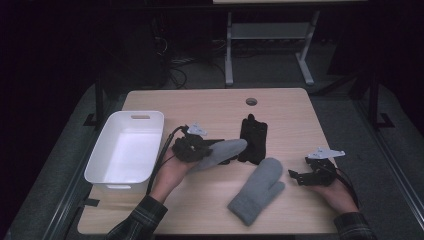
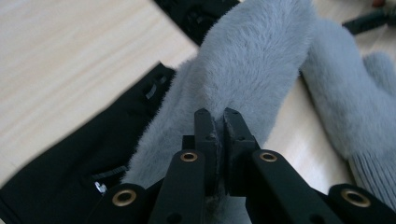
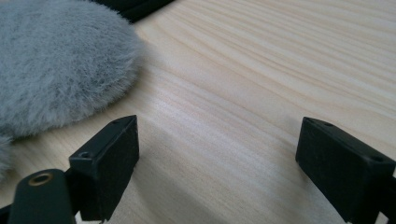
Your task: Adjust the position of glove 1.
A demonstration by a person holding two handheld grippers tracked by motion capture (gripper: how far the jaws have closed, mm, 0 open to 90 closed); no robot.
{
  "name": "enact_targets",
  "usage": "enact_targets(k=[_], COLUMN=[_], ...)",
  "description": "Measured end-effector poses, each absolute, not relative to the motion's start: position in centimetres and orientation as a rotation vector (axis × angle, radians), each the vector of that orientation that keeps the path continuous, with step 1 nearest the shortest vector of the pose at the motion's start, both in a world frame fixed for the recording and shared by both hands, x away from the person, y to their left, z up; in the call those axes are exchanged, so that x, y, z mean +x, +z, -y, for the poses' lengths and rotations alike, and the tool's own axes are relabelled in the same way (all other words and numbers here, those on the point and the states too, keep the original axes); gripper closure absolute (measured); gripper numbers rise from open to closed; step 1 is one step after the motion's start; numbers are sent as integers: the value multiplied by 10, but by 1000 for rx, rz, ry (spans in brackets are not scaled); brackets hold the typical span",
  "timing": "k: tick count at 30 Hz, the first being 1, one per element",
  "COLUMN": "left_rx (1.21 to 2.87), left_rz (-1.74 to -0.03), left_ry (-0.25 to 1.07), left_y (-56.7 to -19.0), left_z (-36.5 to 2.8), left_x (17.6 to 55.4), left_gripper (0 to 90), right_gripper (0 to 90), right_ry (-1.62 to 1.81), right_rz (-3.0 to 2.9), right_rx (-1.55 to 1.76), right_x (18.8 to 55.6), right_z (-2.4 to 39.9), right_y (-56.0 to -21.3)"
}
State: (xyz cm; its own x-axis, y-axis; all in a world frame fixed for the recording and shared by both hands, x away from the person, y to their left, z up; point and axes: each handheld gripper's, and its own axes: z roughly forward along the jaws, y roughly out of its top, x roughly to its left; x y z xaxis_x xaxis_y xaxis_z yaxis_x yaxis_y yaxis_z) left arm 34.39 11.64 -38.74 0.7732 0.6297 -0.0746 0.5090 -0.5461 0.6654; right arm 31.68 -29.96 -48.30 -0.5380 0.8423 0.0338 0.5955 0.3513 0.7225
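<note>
My left gripper (image 1: 214, 149) is shut on a fluffy grey mitten (image 1: 231, 148) and holds it just above the table, right of the white bin. In the left gripper view the jaws (image 2: 218, 117) pinch the mitten's edge (image 2: 254, 60), with a black glove (image 2: 70, 172) under it. A second grey mitten (image 1: 257, 190) lies flat near the front middle; it also shows in the left gripper view (image 2: 345, 102). My right gripper (image 1: 296, 176) rests to its right, open with nothing between its jaws (image 3: 217, 140). That mitten's fluffy end (image 3: 56, 60) lies just left of those jaws.
A white plastic bin (image 1: 102, 160) stands at the table's left side. A black glove (image 1: 252, 137) lies in the middle of the wooden table (image 1: 290, 120), which has a round cable hole (image 1: 251, 101) near its far edge. Table legs and cables stand beyond.
</note>
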Motion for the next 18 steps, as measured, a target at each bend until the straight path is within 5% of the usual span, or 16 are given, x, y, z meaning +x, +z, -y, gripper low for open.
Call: enact_targets(k=[13, 16, 18], left_rx=[2310, 2305, 2285], left_rz=[-852, -841, -813], left_ry=[123, 87, 124], left_y=[-422, -425, -418], left_z=[-112, -110, -110], left_x=[315, 311, 309], left_gripper=[819, 757, 628], right_gripper=[132, 132, 132], right_ry=[997, 998, 997], right_rz=[-2275, -2275, -2275], right_rx=[1267, 1268, 1268], right_x=[317, 317, 317], right_z=[300, 300, 300], right_y=[-483, -483, -483])
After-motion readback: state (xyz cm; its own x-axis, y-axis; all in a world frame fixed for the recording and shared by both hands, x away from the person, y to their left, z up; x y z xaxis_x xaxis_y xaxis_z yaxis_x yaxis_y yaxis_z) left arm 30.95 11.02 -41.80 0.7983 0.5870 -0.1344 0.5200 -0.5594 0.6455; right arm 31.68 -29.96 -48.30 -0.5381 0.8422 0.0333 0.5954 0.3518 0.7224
